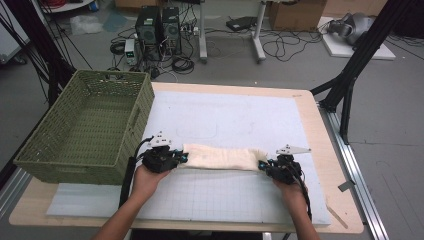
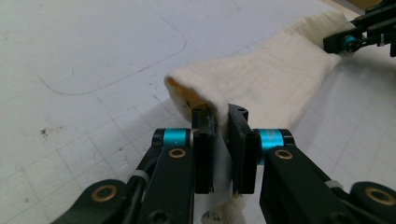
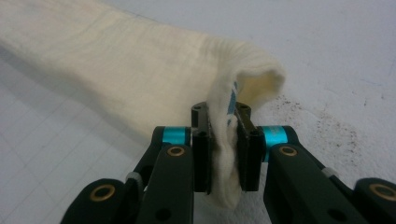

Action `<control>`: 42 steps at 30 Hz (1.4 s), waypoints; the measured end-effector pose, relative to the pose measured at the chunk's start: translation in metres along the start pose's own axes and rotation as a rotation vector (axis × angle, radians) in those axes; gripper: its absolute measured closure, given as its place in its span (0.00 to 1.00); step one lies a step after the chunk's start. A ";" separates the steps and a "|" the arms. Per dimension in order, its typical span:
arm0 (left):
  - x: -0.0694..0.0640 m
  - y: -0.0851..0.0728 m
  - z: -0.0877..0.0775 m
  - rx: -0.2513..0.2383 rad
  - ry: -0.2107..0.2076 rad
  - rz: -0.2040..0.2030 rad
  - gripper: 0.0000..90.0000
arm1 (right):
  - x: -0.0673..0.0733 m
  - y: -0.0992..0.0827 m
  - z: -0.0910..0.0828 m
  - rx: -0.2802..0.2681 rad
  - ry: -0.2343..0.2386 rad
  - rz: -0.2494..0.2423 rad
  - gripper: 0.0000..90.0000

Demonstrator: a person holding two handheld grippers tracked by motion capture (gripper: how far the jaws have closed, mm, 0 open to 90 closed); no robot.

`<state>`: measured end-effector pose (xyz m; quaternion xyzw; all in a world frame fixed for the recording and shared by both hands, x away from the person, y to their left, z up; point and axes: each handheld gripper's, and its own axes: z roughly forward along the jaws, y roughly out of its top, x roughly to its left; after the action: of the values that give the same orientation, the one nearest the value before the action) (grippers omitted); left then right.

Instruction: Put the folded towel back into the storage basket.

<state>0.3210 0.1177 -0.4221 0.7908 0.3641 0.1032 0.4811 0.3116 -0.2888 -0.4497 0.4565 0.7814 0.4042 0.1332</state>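
Soft, limp cream folded cloth [image 1: 222, 158] beside the green woven basket [image 1: 90, 130] (likely light): left gripper [image 2: 219, 154] and right gripper [image 3: 223, 154] each pinch an end corner.

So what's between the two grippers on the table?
A cream cloth stretches between the left gripper and the right gripper, each pinching one end; the high view shows it.

Cream folded cloth [image 1: 220, 157], stretched flat

Black tool [image 2: 220, 154], cyan collars, brass screws
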 end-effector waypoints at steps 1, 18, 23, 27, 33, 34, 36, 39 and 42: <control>0.000 0.000 0.000 0.000 0.000 0.000 0.90 | 0.000 0.000 -0.001 -0.001 0.001 -0.010 0.89; -0.009 0.006 -0.037 -0.121 -0.016 0.028 0.90 | 0.006 0.013 -0.020 -0.162 0.024 -0.121 0.91; -0.013 0.012 -0.052 -0.165 -0.017 0.042 0.90 | 0.009 0.020 -0.027 -0.214 0.029 -0.149 0.91; -0.014 0.016 -0.062 -0.197 -0.016 0.044 0.90 | 0.014 0.030 -0.033 -0.272 0.025 -0.186 0.91; -0.014 0.023 -0.079 -0.250 -0.007 0.054 0.90 | 0.019 0.045 -0.033 -0.292 0.024 -0.214 0.91; -0.014 0.023 -0.082 -0.256 -0.003 0.055 0.90 | 0.022 0.052 -0.032 -0.299 0.027 -0.221 0.91; -0.012 0.024 -0.090 -0.276 0.005 0.052 0.90 | 0.025 0.059 -0.031 -0.306 0.031 -0.231 0.91; -0.011 0.024 -0.095 -0.289 0.012 0.054 0.90 | 0.029 0.068 -0.028 -0.309 0.031 -0.249 0.91; -0.010 0.024 -0.103 -0.302 0.028 0.058 0.91 | 0.032 0.075 -0.027 -0.315 0.035 -0.257 0.91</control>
<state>0.2725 0.1757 -0.3469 0.7180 0.3281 0.1819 0.5863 0.3239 -0.2569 -0.3707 0.3193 0.7626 0.5089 0.2399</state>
